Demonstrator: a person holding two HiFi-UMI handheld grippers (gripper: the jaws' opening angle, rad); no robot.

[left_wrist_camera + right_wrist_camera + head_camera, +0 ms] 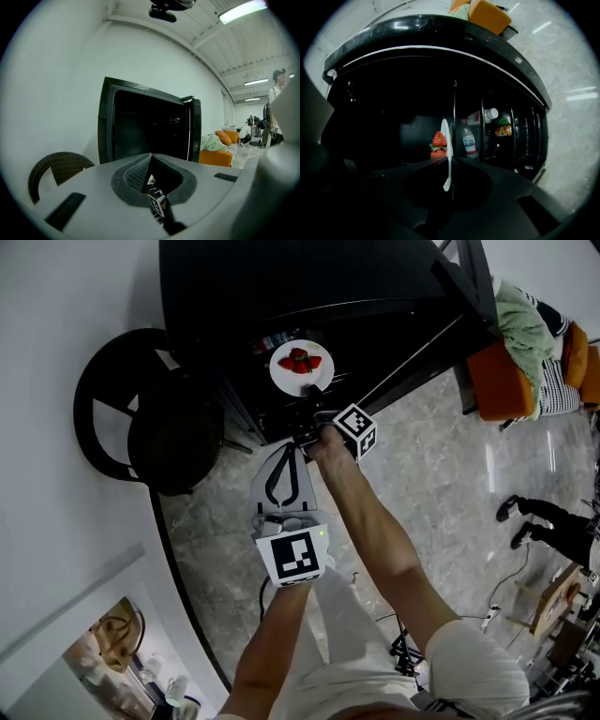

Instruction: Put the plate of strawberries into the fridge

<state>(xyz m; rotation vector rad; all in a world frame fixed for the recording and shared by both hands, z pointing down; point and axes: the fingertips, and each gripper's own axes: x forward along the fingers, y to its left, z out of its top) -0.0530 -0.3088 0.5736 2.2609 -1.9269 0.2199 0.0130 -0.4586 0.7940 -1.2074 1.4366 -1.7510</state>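
A white plate (292, 377) with red strawberries (300, 361) hangs level in the open front of the black fridge (281, 287). My right gripper (312, 397) is shut on the plate's near rim. In the right gripper view the plate (446, 140) shows edge-on between the jaws, the strawberries (438, 140) on its left face, with my right gripper (449, 161) clamped on its lower edge. My left gripper (299, 440) hangs just behind the right one, shut and holding nothing. In its own view my left gripper (151, 155) points at the fridge (145, 126).
Bottles (469, 140) stand in the shelves of the fridge door (520, 136). A dark wicker chair (141, 418) sits left of the fridge. An orange sofa (511, 376) with cloth lies to the right. A person (553, 521) and cables are on the tiled floor.
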